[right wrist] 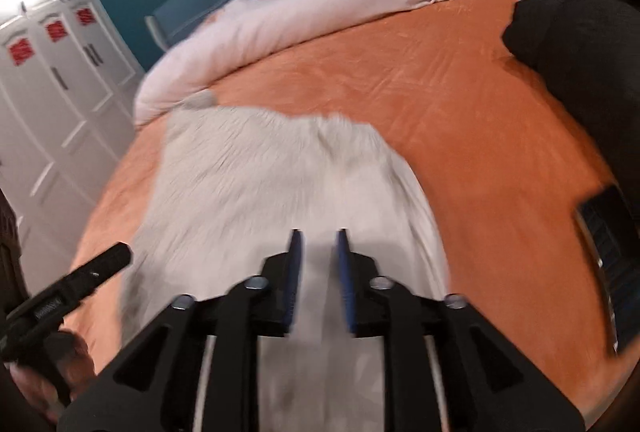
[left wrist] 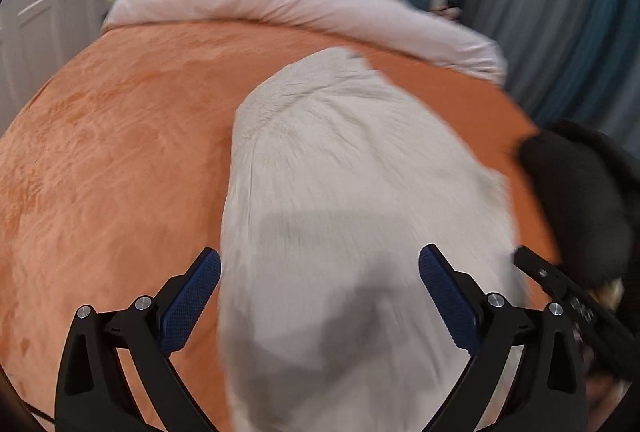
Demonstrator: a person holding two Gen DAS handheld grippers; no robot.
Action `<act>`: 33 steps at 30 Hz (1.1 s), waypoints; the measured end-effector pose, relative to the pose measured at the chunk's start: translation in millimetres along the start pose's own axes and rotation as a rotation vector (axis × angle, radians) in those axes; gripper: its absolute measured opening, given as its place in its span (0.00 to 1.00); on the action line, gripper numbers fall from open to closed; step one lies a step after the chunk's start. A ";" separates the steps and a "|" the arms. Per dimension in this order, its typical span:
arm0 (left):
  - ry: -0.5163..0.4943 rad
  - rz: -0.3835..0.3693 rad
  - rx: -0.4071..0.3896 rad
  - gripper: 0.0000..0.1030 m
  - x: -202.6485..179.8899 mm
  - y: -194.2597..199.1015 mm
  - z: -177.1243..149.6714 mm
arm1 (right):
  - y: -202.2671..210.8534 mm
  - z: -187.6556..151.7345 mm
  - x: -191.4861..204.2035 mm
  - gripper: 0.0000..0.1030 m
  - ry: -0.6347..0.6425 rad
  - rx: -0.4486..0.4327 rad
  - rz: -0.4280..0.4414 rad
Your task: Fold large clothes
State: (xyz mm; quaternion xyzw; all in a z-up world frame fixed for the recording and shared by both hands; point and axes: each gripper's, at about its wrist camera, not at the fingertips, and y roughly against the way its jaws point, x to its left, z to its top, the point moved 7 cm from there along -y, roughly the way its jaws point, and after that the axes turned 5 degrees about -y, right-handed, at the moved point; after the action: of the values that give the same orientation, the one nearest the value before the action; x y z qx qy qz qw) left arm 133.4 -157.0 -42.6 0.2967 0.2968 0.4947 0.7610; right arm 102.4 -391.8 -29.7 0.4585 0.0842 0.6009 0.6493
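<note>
Left wrist view: the left gripper (left wrist: 320,296) hangs above the bed with its blue-padded fingers (left wrist: 192,302) spread wide and nothing between them. Beyond and between the fingers lies the white garment (left wrist: 352,192), a long pale cloth stretched away from the fingers over the orange bedspread (left wrist: 120,152); its near end passes under the gap between the fingers, though whether the pads touch it cannot be told. Past the garment's far end a pale pink duvet (left wrist: 288,4) is bunched along the head of the bed. To the right of the fingers a black piece of clothing (left wrist: 576,192) sits at the bed's edge, and the right gripper's body shows just beside the right finger.

Right wrist view: the right gripper (right wrist: 319,280) has its fingers (right wrist: 295,280) drawn close, a narrow gap left between the pads, with the white garment (right wrist: 248,176) directly beneath and ahead; whether cloth is pinched there cannot be told through the blur. The garment spreads forward and to the left of the fingers on the orange bedspread (right wrist: 460,112). The left gripper (right wrist: 80,284) juts in at the left. Far right of the fingers lies a dark flat device (right wrist: 608,260), and a black garment (right wrist: 572,32) lies beyond it.
</note>
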 end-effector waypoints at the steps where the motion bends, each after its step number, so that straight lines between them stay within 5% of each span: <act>1: -0.043 -0.010 -0.007 0.94 -3.5 21.2 -17.1 | 12.9 -12.0 -6.3 0.35 -0.017 0.007 0.005; 8: -0.150 -0.025 0.160 0.94 -22.2 41.0 -122.4 | 40.6 -82.2 -66.5 0.48 -0.266 0.096 -0.012; 12: -0.083 0.058 0.213 0.90 -5.6 19.8 -133.1 | 24.9 -80.2 -66.8 0.47 -0.330 0.117 0.036; 15: -0.088 0.102 0.190 0.85 2.7 16.0 -120.5 | 16.7 -74.0 -56.7 0.04 -0.322 0.134 0.059; 19: -0.194 0.187 0.136 0.83 0.0 25.2 -109.0 | 71.4 -58.3 -28.7 0.02 -0.254 0.012 0.125; 21: -0.192 0.205 0.150 0.83 5.4 24.8 -112.9 | 83.7 -66.0 -31.1 0.01 -0.259 0.018 0.124; 27: -0.144 0.226 0.217 0.83 11.8 14.0 -131.9 | 18.1 -119.1 -52.8 0.01 -0.217 0.256 -0.064; 33: -0.092 0.213 0.240 0.82 10.6 38.5 -127.7 | 10.0 -114.9 -35.8 0.04 -0.030 0.250 -0.192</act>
State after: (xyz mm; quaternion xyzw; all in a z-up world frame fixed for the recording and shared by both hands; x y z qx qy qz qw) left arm 19.6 -114.1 -98.3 0.4376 0.2854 0.5195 0.6761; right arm 10.0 -367.1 -103.5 0.5345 0.1920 0.5139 0.6429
